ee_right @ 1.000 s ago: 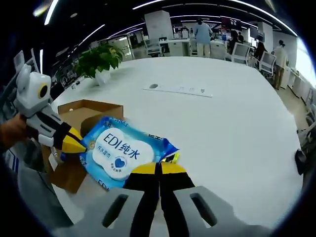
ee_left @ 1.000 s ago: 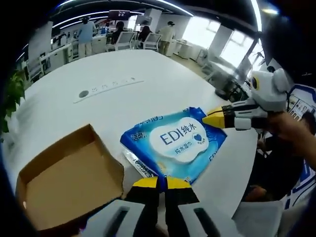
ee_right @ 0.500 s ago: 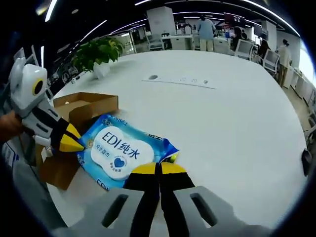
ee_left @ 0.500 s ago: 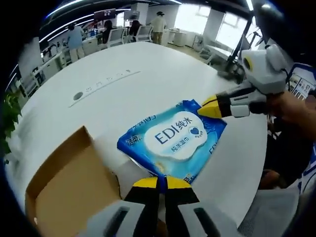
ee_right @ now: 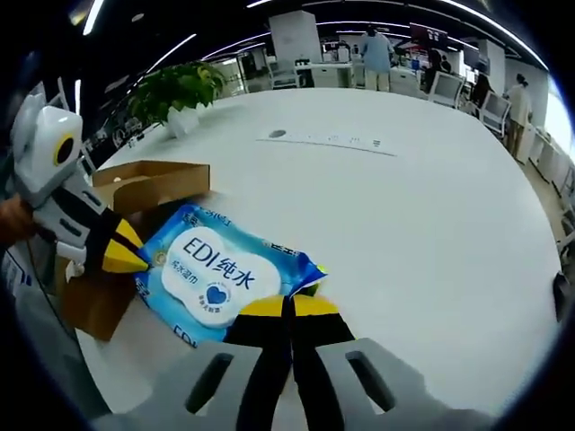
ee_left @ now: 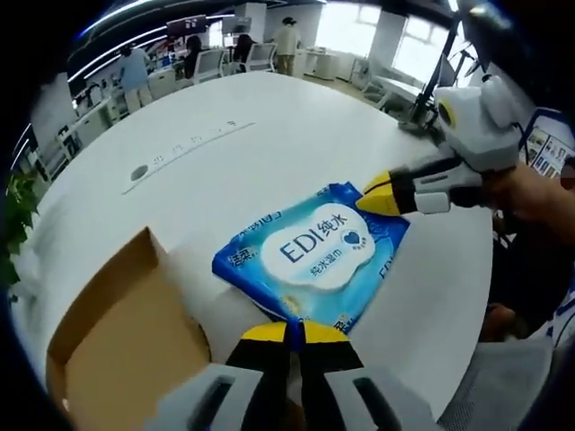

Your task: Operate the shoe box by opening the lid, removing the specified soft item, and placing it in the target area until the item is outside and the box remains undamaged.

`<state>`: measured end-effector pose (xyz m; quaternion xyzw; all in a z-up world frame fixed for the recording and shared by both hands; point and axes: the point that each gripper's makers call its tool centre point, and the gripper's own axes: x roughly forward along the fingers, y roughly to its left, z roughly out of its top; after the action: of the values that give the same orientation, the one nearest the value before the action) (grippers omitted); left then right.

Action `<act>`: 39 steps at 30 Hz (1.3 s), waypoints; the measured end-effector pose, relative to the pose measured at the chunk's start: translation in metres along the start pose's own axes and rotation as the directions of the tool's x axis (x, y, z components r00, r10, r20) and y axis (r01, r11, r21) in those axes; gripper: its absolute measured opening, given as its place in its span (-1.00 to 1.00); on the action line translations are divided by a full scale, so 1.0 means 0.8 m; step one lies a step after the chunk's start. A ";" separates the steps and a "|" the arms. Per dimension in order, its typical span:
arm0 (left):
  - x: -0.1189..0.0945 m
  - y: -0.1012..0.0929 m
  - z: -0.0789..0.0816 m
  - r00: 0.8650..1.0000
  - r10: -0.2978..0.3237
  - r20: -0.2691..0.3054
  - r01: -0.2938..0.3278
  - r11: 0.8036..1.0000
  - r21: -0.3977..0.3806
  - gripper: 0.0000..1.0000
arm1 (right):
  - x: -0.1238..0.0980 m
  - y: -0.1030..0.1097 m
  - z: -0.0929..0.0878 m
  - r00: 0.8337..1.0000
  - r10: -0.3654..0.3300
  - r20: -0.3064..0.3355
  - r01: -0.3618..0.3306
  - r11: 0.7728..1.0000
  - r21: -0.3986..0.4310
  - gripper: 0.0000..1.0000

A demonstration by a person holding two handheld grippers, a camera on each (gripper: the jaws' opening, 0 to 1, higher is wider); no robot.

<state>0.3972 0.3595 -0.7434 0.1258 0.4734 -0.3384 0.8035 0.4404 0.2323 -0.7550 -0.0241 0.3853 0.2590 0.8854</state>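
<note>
The left gripper [ee_left: 288, 330], its yellow-tipped jaws pressed together, pinches one edge of the blue wet-wipe pack [ee_left: 312, 254], which stretches away from the jaw tips across the white table [ee_left: 225, 171]. In the left gripper view, the right gripper [ee_left: 370, 197] reaches in at the far corner of the pack, its yellow tip closed and touching that corner, held by a person's hand [ee_left: 526, 193].

In the right gripper view, the right gripper [ee_right: 289, 305] is likewise clamped, jaws together, on the near edge of the wet-wipe pack [ee_right: 216, 274], while the left gripper [ee_right: 126, 256] holds the opposite edge. The pack hangs between the two grippers, just above or on the table [ee_right: 422, 233]; which of the two cannot be told.

The open cardboard shoe box [ee_left: 117, 350] sits just beside the pack. In the right gripper view the shoe box [ee_right: 148, 184] lies just behind the pack, a potted plant [ee_right: 180, 90] well beyond it. A long power strip [ee_right: 328, 139] lies on the table well apart from the pack.
</note>
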 end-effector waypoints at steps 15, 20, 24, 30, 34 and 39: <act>-0.004 -0.006 -0.002 1.000 -0.004 0.006 0.004 1.000 0.023 -0.74 | 0.001 -0.002 -0.003 1.000 -0.024 -0.012 0.024 1.000 0.011 -1.00; -0.013 -0.011 0.000 1.000 -0.005 0.024 0.004 1.000 0.023 -0.60 | -0.002 -0.005 -0.003 0.999 -0.037 -0.013 0.037 0.999 0.007 -0.93; -0.024 -0.011 0.002 0.999 -0.009 0.043 0.008 1.000 0.014 -0.58 | -0.011 -0.002 -0.007 0.999 -0.038 -0.019 0.037 0.999 -0.021 -0.82; -0.043 -0.018 0.007 0.996 -0.029 0.090 0.030 0.999 -0.019 -0.58 | -0.027 0.005 -0.004 0.999 -0.040 -0.007 0.040 0.999 -0.036 -0.70; -0.054 -0.021 0.005 0.994 -0.031 0.105 0.034 0.999 -0.022 -0.56 | -0.039 0.012 -0.001 0.999 -0.042 -0.001 0.042 0.998 -0.048 -0.66; -0.071 -0.023 -0.002 0.991 -0.033 0.126 0.037 0.999 -0.029 -0.52 | -0.052 0.023 0.000 0.999 -0.043 0.007 0.044 0.997 -0.061 -0.63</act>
<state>0.3652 0.3707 -0.6943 0.0833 0.4292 -0.3520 0.8276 0.4082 0.2296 -0.7230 -0.0589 0.3741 0.2514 0.8907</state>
